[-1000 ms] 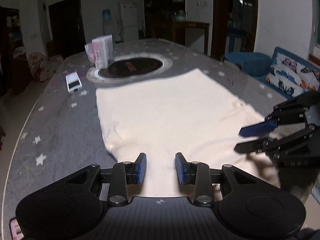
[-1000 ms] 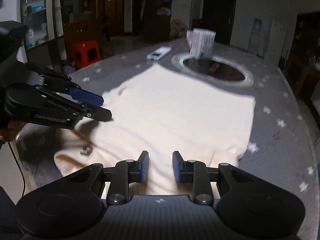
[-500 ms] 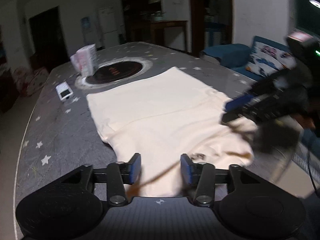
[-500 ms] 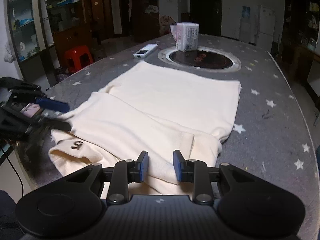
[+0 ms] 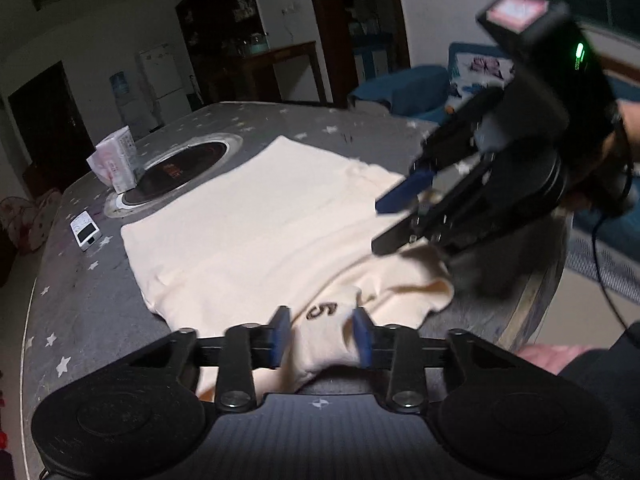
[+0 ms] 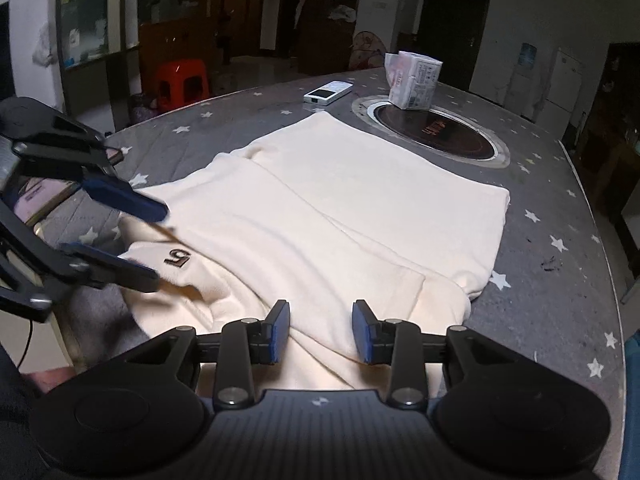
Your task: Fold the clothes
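Observation:
A cream shirt point(image 5: 256, 220) lies partly folded on the grey star-patterned table point(image 5: 80, 304), its near end bunched and showing a dark "5" mark point(image 5: 320, 311). It also shows in the right wrist view point(image 6: 340, 216). My left gripper point(image 5: 320, 338) is open, with the bunched cloth between its fingers, not clamped. My right gripper point(image 6: 321, 330) is open over the shirt's near folded edge. Each gripper shows in the other's view, the right gripper point(image 5: 384, 224) and the left gripper point(image 6: 156, 244), both open above the cloth.
A round black inset hob point(image 6: 436, 132) sits in the table beyond the shirt. A tissue pack point(image 6: 412, 80) stands on its rim and a white remote point(image 6: 328, 93) lies beside it. The table's near edge point(image 5: 524, 312) is close. A red stool point(image 6: 182, 80) stands on the floor.
Both grippers have pulled back toward the table's near edge. The shirt's near part now lies folded over and bunched, with the "5" mark showing. Both grippers stay open.

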The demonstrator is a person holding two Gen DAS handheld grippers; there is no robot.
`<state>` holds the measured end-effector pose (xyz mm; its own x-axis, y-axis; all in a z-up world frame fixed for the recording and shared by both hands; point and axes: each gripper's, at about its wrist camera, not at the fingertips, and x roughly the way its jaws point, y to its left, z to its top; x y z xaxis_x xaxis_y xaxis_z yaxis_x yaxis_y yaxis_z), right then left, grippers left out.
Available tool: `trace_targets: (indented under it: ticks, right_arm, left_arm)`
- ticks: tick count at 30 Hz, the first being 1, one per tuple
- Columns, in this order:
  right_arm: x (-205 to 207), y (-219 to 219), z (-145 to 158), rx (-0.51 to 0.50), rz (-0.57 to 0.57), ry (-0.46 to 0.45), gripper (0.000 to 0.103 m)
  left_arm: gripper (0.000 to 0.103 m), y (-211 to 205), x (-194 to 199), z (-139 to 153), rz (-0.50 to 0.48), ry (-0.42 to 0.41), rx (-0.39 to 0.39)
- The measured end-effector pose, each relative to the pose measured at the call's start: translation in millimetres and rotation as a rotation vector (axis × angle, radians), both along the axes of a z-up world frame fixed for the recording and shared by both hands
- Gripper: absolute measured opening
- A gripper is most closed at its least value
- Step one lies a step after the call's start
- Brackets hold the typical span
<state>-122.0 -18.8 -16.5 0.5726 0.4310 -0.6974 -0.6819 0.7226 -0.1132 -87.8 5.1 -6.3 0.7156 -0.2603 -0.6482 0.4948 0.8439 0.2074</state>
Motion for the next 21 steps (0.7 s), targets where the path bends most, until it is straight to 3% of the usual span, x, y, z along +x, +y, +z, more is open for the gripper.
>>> trace_targets:
  ticks: [2,5,9,14,17,21]
  right_arm:
    - [-4,-1,3,0.006,0.012,-0.007,0.034]
    - [-9,0,6,0.013,0.036,0.0,0.034]
    - [-16,5,3,0.006,0.073,0.005,0.034]
    - [-25,12,0,-0.003,0.118,0.012,0.032]
    - [-31,16,-2,-0.009,0.145,0.016,0.014]
    - [-36,18,-3,-0.014,0.175,0.022,0.011]
  left_arm:
    - [0.016,-2,-2,-2,-0.01,-0.018,0.016]
    - [0.007,-3,-6,-3,-0.013,-0.054,0.038]
    - [0.006,1,-13,5,-0.015,-0.093,0.01]
    - [0.006,6,-14,-3,-0.01,-0.056,0.002]
    - [0.006,5,-18,-4,-0.025,-0.052,0.002]
    - [0.011,9,-18,-4,-0.025,-0.024,-0.018]
